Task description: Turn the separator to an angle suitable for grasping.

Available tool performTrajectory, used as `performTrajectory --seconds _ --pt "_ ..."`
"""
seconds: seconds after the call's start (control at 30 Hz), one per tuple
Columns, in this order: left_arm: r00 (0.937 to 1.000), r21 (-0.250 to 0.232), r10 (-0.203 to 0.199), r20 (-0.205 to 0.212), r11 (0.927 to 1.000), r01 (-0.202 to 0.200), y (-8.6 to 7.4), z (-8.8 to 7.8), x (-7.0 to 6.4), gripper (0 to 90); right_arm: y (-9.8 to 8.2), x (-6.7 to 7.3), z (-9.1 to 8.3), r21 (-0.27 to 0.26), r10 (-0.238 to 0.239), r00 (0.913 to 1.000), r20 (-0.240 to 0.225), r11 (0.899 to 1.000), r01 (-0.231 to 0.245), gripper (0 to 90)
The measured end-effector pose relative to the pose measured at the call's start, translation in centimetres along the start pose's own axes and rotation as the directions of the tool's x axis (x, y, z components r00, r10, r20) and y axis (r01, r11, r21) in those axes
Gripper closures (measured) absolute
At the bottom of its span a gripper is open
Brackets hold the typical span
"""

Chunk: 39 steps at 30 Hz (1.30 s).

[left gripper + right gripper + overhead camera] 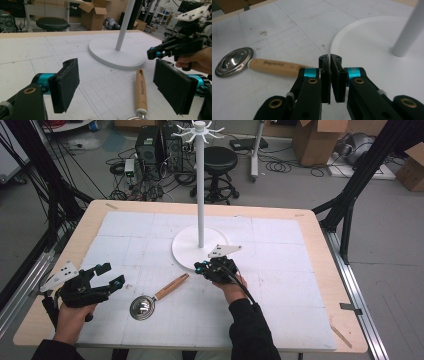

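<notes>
Right claw [330, 75] pads nearly pressed together, nothing between them. Its own view shows the ladle's wooden handle [274, 67] passing just behind the jaw tips, apart from them, and the steel bowl [234, 61] off to the left; printed lettering on the handle is readable there, too small from above. High view gives the layout: ladle [159, 296] flat on the white surface [280, 285], between the claws, handle end toward the stand base [186, 251]. Left claw [100, 282] is spread wide, empty, beside the bowl; ladle handle lies ahead between its pads, untouched.
</notes>
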<state>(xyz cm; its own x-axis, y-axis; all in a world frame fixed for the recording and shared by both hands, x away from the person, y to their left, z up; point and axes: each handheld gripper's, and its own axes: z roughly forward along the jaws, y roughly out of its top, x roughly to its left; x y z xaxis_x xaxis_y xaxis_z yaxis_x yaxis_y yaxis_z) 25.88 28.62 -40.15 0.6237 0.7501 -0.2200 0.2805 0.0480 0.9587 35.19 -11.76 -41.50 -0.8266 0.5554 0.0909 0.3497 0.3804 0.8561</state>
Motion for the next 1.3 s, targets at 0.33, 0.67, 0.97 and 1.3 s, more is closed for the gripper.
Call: performTrajectory --seconds 0.33,0.67,0.97,1.3 --pt "0.9999 0.005 0.001 0.012 1.0000 -0.001 0.0 0.1 -0.2 21.3 -2.9 0.1 -10.1 -0.098 0.063 0.9721 0.226 0.994 -0.042 39.0" --pt "0.9993 0.008 0.006 0.036 0.9999 -0.006 0.0 0.4 -0.6 21.4 -8.0 0.7 -19.9 -0.258 0.216 0.8818 0.419 0.959 -0.112 20.7" --pt "0.9992 0.013 0.004 0.041 0.9999 -0.004 0.0 0.7 -0.4 21.3 -9.3 0.6 -22.6 -0.302 0.270 0.8273 0.493 0.945 -0.128 18.5" --pt "0.9992 0.021 0.014 0.037 0.9997 -0.015 -0.1 0.9 -0.8 21.1 -9.3 0.6 -22.4 -0.293 0.259 0.8327 0.489 0.948 -0.123 18.8"
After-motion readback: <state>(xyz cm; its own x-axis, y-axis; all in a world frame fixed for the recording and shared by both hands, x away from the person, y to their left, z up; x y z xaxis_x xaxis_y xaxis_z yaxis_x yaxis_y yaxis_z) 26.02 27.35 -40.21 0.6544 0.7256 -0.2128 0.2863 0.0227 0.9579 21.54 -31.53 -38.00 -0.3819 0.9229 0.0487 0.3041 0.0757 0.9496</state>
